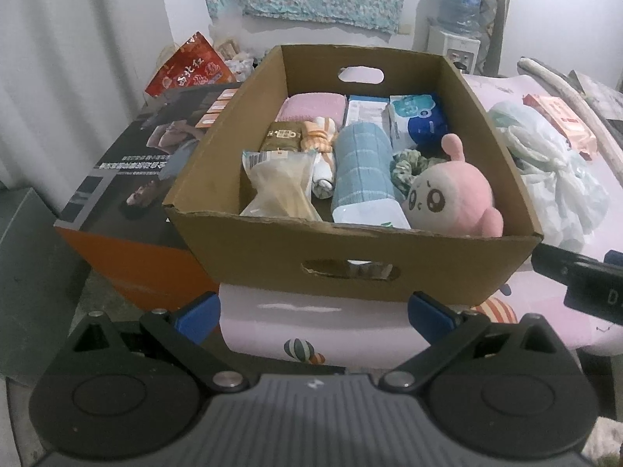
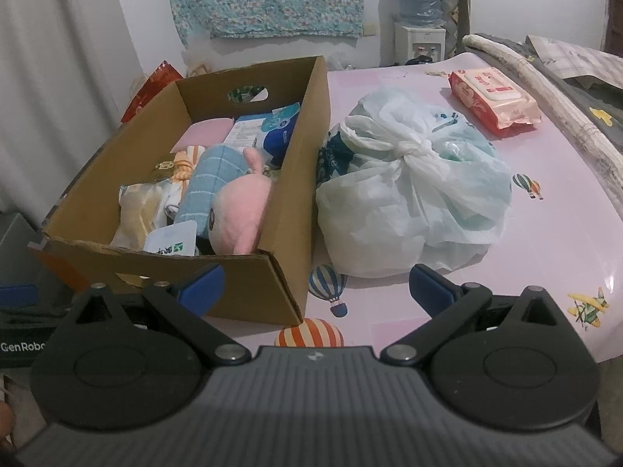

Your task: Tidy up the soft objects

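A cardboard box (image 1: 436,268) (image 2: 284,194) stands on a pink printed table cover (image 2: 545,253). Inside lie a pink plush toy (image 1: 455,198) (image 2: 237,214), a rolled blue towel (image 1: 362,163) (image 2: 210,179), a folded pink cloth (image 1: 313,107), a green scrunchie (image 1: 409,163) and several packets. A tied white plastic bag (image 2: 412,190) (image 1: 553,171) sits right of the box, with a pink wipes pack (image 2: 492,95) behind it. My left gripper (image 1: 313,313) is open in front of the box. My right gripper (image 2: 315,288) is open near the box's front right corner, empty.
A dark and orange carton (image 1: 128,202) lies left of the box, with a red gift bag (image 1: 190,66) behind it. A water dispenser (image 2: 420,19) stands by the back wall. A rolled mat (image 2: 560,97) runs along the table's right side.
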Tool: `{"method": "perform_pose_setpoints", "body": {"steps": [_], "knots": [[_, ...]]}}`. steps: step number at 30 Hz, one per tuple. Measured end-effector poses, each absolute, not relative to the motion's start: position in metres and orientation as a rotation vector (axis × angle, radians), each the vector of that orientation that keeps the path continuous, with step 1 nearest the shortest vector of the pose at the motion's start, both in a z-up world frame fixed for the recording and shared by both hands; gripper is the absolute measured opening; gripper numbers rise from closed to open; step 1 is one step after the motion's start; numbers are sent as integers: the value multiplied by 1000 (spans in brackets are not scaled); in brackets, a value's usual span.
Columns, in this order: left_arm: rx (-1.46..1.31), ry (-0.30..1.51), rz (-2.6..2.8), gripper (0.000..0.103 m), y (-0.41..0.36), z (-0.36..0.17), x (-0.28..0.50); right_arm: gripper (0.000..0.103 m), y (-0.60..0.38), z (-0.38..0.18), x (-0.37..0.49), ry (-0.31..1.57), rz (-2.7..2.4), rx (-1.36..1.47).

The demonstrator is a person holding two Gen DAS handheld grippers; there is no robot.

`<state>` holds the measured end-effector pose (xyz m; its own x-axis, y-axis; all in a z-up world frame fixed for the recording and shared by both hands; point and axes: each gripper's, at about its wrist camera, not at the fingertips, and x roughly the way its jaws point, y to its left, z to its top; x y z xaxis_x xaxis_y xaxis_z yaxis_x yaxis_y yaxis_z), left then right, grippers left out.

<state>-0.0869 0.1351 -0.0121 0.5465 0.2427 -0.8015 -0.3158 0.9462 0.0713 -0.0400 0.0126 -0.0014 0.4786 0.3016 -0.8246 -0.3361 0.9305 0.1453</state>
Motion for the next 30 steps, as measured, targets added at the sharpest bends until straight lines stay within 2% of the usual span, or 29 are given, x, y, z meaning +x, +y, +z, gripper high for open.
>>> {"method": "perform_pose_setpoints", "body": {"steps": [30], "knots": [[-81,950,310,103,134,-17,-82,102,21,-7,-42,1019,390,-94]]}}
